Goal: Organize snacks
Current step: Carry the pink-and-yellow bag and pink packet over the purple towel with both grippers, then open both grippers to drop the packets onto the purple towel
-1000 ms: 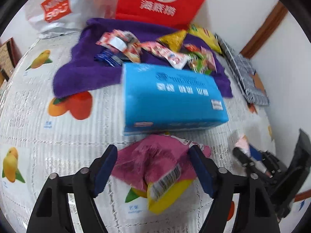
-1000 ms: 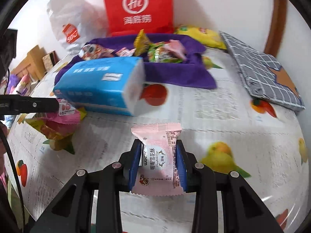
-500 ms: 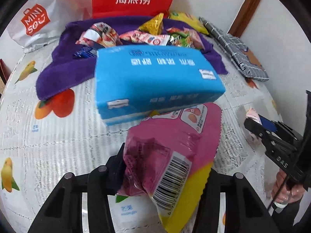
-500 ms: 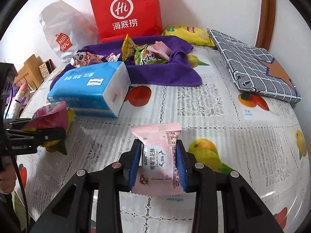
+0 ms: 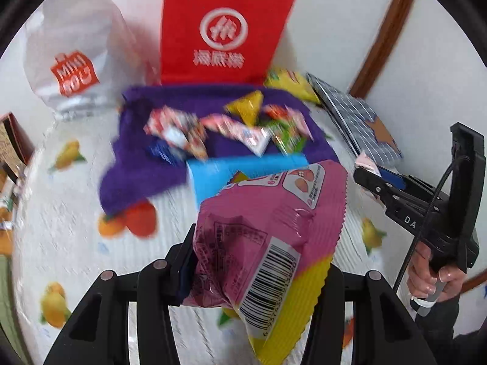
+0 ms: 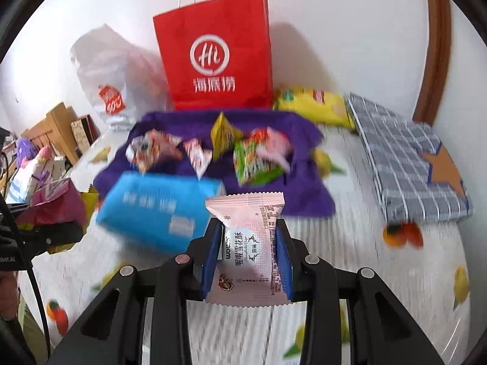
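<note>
My left gripper [image 5: 258,261] is shut on a pink and yellow snack bag [image 5: 268,231] and holds it above the table. My right gripper [image 6: 248,249] is shut on a small pale pink snack packet [image 6: 248,243], also lifted. The right gripper shows at the right of the left wrist view [image 5: 377,182]. The pink bag shows at the left of the right wrist view [image 6: 54,203]. Several snack packets [image 6: 252,155] lie on a purple cloth [image 6: 304,188] at the back. A blue tissue pack [image 6: 158,210] lies in front of the cloth.
A red paper bag [image 6: 216,57] and a white plastic bag [image 6: 112,73] stand against the wall behind the cloth. A yellow chip bag [image 6: 313,103] and a grey checked cushion [image 6: 404,158] lie at the right. Wooden boxes [image 6: 61,127] stand at the left.
My left gripper closed on the pink and yellow bag and lifted it off the table. Both grippers rose and moved toward the purple cloth. The right kept hold of its pink packet.
</note>
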The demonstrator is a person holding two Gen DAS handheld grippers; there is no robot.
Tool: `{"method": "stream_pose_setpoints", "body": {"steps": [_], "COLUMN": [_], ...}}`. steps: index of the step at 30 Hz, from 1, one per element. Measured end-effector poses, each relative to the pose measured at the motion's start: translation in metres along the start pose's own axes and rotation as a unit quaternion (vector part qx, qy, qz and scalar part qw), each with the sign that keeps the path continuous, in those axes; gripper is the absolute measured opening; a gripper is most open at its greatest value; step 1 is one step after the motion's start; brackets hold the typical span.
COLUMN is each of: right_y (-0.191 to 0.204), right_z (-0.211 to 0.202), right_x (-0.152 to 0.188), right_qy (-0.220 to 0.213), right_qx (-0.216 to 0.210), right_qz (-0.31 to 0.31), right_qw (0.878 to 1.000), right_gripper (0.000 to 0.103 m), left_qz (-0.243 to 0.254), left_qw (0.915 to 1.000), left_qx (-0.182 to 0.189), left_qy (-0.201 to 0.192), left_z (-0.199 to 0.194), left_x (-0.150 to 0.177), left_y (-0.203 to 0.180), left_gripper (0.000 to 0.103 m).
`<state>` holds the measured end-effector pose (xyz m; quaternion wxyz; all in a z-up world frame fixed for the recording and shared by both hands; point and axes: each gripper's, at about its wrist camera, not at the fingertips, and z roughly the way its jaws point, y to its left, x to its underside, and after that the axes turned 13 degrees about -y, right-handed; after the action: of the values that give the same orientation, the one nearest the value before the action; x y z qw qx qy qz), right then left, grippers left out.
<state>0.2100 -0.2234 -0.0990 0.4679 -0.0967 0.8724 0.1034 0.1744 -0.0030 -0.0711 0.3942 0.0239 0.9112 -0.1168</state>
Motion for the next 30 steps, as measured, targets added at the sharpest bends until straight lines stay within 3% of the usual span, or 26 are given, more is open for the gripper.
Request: {"method": "stream_pose_setpoints", "body": {"steps": [6,11,14,23,30], "right_y": [0.001,-0.003,-0.007,-0.014,-0.009], "right_z": [0.052,0.098,0.117,0.155,0.160], "right_x": [-0.043,-0.065,-0.072,-0.071,-0.069], "right_qy": [0.001,0.004,0.005,0.026,0.031], "right_qx": [-0.002,0.003,0.007,0.015,0.022], "right_qz": [0.000,0.001,0.002,0.004,-0.007], "right_qw": [1.000,1.000,1.000,1.000,0.999], "right_gripper": [0.035,0.035,0.035,0.036,0.039], "left_qz": [-0.024,-0.004,-0.006,-0.010,-0.013], "left_qw": [0.9992,0.9976,0.9980,0.9984,0.9983], "left_qx": [-0.026,-0.065,-0.060,-0.056,-0.058], "left_qy": [-0.016,-0.023,-0.019,-0.003,-0.002], "left_z": [0.040,0.087,0.110,0.154,0.161], "left_x": [-0.055,-0.089,-0.101,-0.106,-0.107], "left_y": [0.027,0.035,0.039,0.043,0.044], "left_gripper": [0.048,0.048,0.049,0.050,0.051]}}
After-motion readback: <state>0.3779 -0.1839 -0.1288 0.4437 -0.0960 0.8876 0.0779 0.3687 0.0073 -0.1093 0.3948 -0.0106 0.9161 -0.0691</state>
